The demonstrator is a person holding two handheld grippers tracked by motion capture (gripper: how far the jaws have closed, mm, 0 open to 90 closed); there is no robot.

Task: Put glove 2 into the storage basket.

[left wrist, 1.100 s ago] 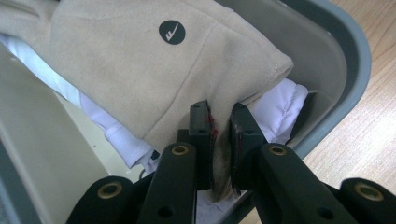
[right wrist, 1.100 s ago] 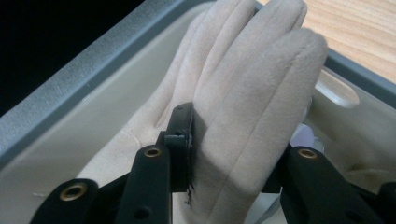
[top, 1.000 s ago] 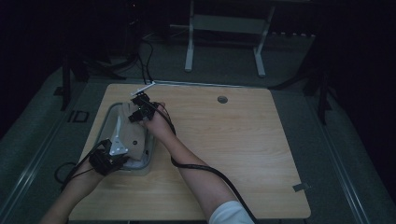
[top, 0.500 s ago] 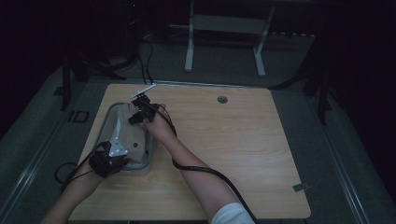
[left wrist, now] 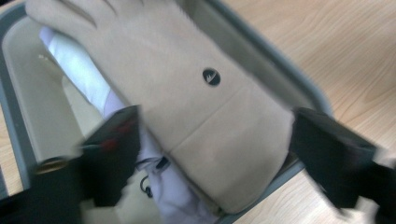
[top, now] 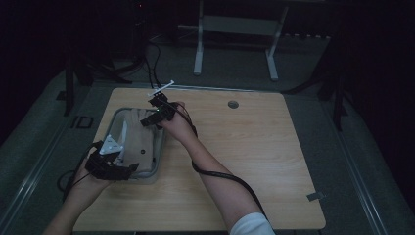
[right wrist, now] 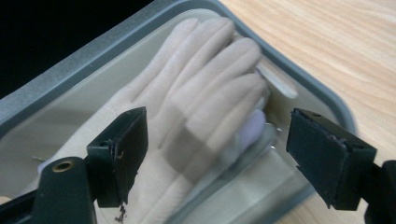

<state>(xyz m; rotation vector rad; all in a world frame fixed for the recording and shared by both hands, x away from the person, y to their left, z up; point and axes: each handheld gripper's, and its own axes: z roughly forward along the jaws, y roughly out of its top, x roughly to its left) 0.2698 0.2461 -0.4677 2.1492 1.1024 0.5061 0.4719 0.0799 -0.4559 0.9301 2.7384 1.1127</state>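
Observation:
A beige glove (top: 139,139) lies in the grey tray (top: 113,117) at the table's left. My left gripper (top: 125,169) is at the tray's near end. In the left gripper view its jaws (left wrist: 215,123) stand wide on either side of the glove's cuff (left wrist: 196,93) without pressing it; they have just been opening. A white cloth (left wrist: 79,70) lies under the glove. My right gripper (top: 149,120) hovers over the tray's far end. Its jaws (right wrist: 219,119) have just been opening too and are spread above the glove's fingers (right wrist: 196,84), clear of them.
The wooden table (top: 254,147) stretches to the right of the tray, with a round grommet hole (top: 233,104) near its far edge. The right gripper's cable (top: 215,174) trails along the forearm. A desk frame's legs (top: 198,49) stand beyond the table.
Both grippers' jaws have spread apart, and the glove now lies loose in the tray. The right hand has shifted slightly at the tray's far end; the left hand has stayed put.

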